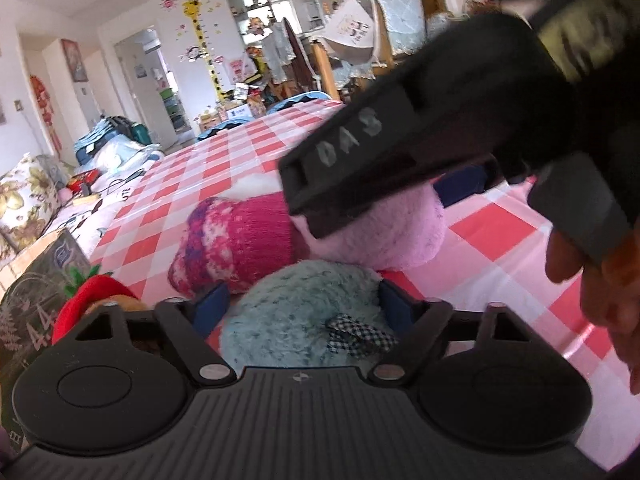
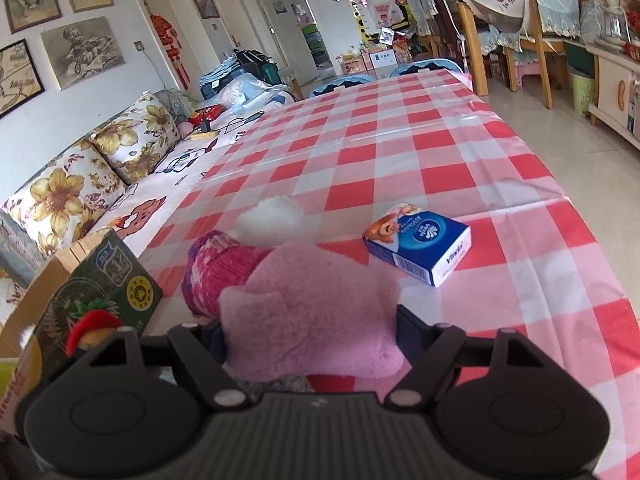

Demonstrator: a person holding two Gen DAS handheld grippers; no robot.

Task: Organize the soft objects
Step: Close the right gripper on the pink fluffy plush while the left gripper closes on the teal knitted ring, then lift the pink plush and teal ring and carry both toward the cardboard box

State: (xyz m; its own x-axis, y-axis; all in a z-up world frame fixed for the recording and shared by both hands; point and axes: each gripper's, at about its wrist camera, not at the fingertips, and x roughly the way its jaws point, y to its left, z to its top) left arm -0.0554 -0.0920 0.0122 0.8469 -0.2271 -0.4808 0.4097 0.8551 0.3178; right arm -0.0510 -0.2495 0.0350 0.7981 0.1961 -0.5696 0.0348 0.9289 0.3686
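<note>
My left gripper [image 1: 306, 300] sits with its blue pads against both sides of a fluffy teal plush [image 1: 296, 312], clamped on it. My right gripper [image 2: 310, 336] is clamped on a pale pink plush [image 2: 312, 312]. Both lie on the red-and-white checked tablecloth [image 2: 400, 140], touching a pink knitted hat [image 1: 236, 240]. A blue tissue pack [image 2: 418, 244] lies near, and a cardboard box [image 2: 100, 280] stands left.

Fluffy pink sock [image 2: 304, 312], glossy tablecloth [image 2: 400, 128]
</note>
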